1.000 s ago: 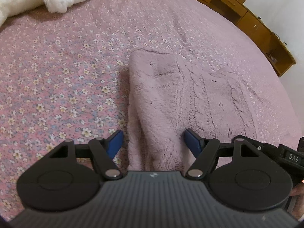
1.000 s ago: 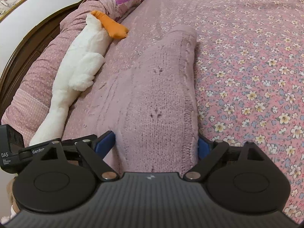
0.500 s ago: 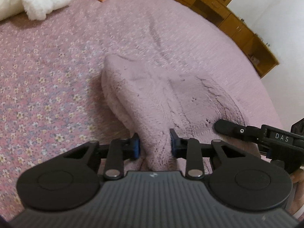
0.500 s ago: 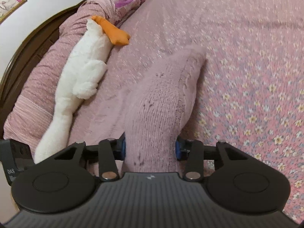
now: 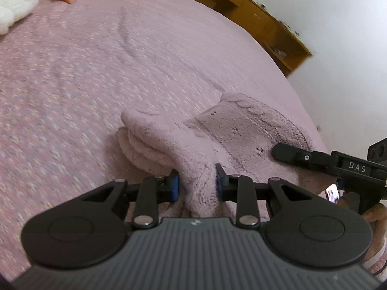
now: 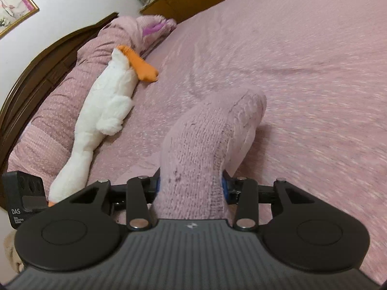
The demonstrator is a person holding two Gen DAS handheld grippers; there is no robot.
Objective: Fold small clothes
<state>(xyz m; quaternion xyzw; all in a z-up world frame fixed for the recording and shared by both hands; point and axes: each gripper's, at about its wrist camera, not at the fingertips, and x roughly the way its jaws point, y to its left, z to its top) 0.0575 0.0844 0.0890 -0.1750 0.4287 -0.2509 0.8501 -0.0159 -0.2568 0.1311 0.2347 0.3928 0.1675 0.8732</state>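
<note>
A small pink knitted sweater (image 5: 232,130) lies bunched on the pink floral bedspread (image 5: 96,77). My left gripper (image 5: 196,181) is shut on its near edge and lifts a fold of it off the bed. My right gripper (image 6: 191,187) is shut on another part of the sweater (image 6: 205,140), which rises in a hump in front of it. The right gripper also shows in the left wrist view (image 5: 314,159), at the sweater's right side.
A white plush goose (image 6: 106,111) with an orange beak lies along the pillows (image 6: 60,91) by the dark headboard. A wooden cabinet (image 5: 254,17) stands beyond the bed's far edge. The bedspread (image 6: 302,72) stretches out ahead.
Both grippers closed on the sweater's near edge and lifted it. The sweater went from flat to bunched and folded over, and both views have swung upward.
</note>
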